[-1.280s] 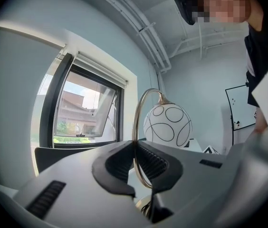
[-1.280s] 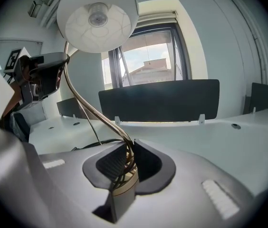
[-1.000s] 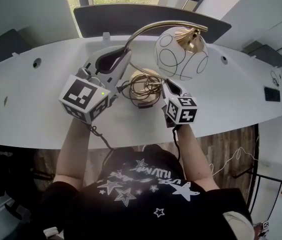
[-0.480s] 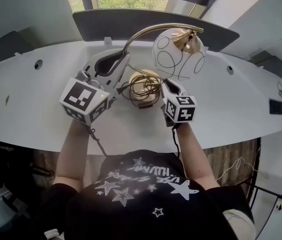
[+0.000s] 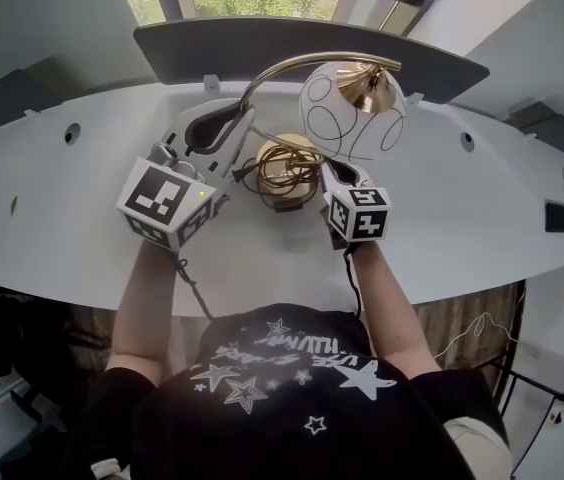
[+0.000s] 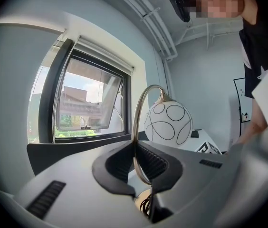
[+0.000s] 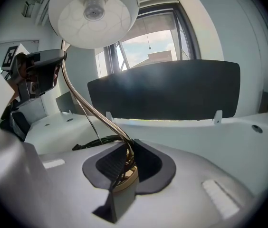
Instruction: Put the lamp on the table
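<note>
Both sets of fingers point(image 6: 117, 164) grip the lamp point(image 5: 350, 108) (left gripper point(image 6: 136, 161) on stem point(image 5: 272, 68), right gripper point(image 7: 126, 161) at base point(image 5: 287, 158)).

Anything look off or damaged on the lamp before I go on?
Only the cord: it sits in a loose dark tangle on the lamp's brass base and round the stem, some strands caught in the right tongs. The shade looks intact.

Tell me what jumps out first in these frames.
The white globe lamp with black loops, hanging from a curved brass arm over the white table. Next, both grippers clamped on it: the left gripper on the arm, the right gripper low by the cord-wrapped base.
</note>
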`<action>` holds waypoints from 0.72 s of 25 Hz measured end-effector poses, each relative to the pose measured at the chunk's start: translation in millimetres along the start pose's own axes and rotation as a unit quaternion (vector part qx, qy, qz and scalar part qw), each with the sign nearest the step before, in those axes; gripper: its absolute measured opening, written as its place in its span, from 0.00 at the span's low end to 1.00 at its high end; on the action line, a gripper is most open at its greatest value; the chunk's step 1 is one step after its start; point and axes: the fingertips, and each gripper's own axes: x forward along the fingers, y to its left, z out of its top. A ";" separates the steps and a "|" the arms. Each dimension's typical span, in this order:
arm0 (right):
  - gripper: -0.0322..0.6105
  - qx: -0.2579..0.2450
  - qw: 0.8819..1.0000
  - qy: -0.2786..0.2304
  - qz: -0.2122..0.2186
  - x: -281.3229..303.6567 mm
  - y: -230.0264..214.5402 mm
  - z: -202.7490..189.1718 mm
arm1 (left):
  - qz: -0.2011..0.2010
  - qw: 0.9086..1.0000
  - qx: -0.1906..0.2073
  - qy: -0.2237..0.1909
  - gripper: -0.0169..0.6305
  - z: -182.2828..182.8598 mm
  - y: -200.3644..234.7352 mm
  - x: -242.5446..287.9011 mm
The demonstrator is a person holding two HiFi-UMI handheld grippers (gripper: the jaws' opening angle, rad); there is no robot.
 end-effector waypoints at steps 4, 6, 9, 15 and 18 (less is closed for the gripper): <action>0.12 0.002 1.000 0.000 -0.004 -1.4 0.5 -1.1 | -0.002 1.000 0.000 0.003 0.08 -0.1 -0.5 -0.8; 0.12 0.001 1.000 -0.001 -0.006 -1.9 0.1 -1.2 | -0.002 1.000 0.003 0.002 0.08 -0.8 -0.9 -0.9; 0.12 0.003 1.000 -0.001 -0.009 -2.9 -1.1 -1.4 | -0.003 1.000 0.004 0.008 0.08 -2.4 -3.1 -0.7; 0.12 0.002 1.000 0.002 -0.010 -4.0 -1.2 -2.3 | 0.007 1.000 0.000 0.019 0.08 1.5 -2.9 -2.1; 0.12 0.001 1.000 0.002 -0.011 -3.5 -1.9 -1.3 | 0.005 1.000 0.004 0.016 0.08 -1.1 -2.7 -2.1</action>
